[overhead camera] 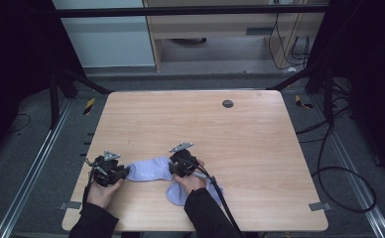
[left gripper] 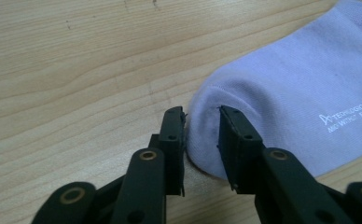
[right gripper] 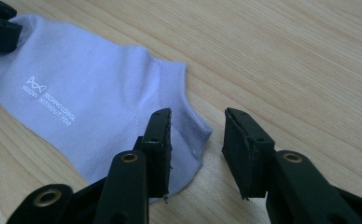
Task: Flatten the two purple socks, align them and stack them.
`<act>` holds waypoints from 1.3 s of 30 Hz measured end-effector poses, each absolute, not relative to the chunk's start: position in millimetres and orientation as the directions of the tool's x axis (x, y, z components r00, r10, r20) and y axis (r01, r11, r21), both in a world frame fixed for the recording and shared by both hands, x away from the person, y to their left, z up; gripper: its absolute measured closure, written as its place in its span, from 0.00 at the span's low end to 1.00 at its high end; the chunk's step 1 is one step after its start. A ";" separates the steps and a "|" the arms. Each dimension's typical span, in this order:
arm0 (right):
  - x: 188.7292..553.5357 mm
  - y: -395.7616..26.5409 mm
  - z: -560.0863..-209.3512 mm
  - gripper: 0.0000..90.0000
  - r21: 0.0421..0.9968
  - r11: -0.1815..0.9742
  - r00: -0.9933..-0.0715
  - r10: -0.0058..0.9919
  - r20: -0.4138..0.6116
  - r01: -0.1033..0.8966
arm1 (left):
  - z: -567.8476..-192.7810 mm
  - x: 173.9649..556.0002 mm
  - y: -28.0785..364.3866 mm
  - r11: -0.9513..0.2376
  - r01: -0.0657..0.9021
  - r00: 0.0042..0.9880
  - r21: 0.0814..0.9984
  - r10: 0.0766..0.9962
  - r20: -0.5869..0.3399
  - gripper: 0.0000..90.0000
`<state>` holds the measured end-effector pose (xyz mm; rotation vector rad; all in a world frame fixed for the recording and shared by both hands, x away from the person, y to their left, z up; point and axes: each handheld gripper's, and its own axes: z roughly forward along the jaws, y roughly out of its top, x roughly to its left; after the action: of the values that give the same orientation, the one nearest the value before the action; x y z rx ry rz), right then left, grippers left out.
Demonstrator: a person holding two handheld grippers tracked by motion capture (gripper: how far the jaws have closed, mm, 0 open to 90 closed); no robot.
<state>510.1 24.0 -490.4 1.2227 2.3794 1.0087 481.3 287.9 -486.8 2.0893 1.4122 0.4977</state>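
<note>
A pale wooden table [overhead camera: 260,148] stood on a dark carpeted floor, flanked by black frame legs and loose cables. A lilac ankle sock with small white lettering [overhead camera: 148,169] lay flat near the table's front edge, between the two hands, and a second lilac sock [overhead camera: 176,194] lay partly under the right forearm. The left gripper [left gripper: 201,140] straddled the toe end, its jaws partly closed, one pad already on the cloth and the other beside it, with no firm pinch visible. The right gripper [right gripper: 195,149] stood half open over the cuff corner, one jaw on the fabric and one over bare wood. A good grip would probably need both ends pinched through both layers before any lift.
</note>
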 end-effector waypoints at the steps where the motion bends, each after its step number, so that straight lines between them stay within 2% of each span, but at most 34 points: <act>1: 510.1 24.2 -490.7 0.72 0.694 0.399 -0.601 0.797 0.061 0.599 | -486.8 481.3 287.5 -0.284 0.719 0.375 0.634 0.927 -0.011 0.80; 10: 509.2 25.9 -494.4 0.86 0.681 0.405 -0.599 0.799 0.062 0.610 | -487.0 482.4 287.7 -0.255 0.730 0.370 0.634 0.927 -0.053 0.93; 15: 508.0 26.7 -493.7 0.95 0.677 0.390 -0.582 0.810 0.070 0.624 | -486.2 481.9 286.5 -0.260 0.732 0.372 0.629 0.927 -0.050 0.96; 20: 506.8 23.7 -489.5 0.96 0.688 0.380 -0.586 0.807 0.081 0.618 | -481.4 479.6 285.7 -0.247 0.721 0.376 0.647 0.924 -0.066 0.96; 27: 496.3 12.7 -466.3 0.97 0.723 0.359 -0.606 0.789 0.103 0.590 | -466.0 473.1 284.2 -0.216 0.687 0.384 0.694 0.918 -0.095 0.96; 39: 480.4 -17.0 -438.6 0.97 0.752 0.347 -0.625 0.773 0.109 0.560 | -441.3 458.0 261.3 -0.230 0.622 0.455 0.748 0.884 -0.107 0.96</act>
<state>480.4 -17.0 -438.6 1.1936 2.3464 1.1489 458.0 261.3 -441.3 1.9552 1.2590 0.4432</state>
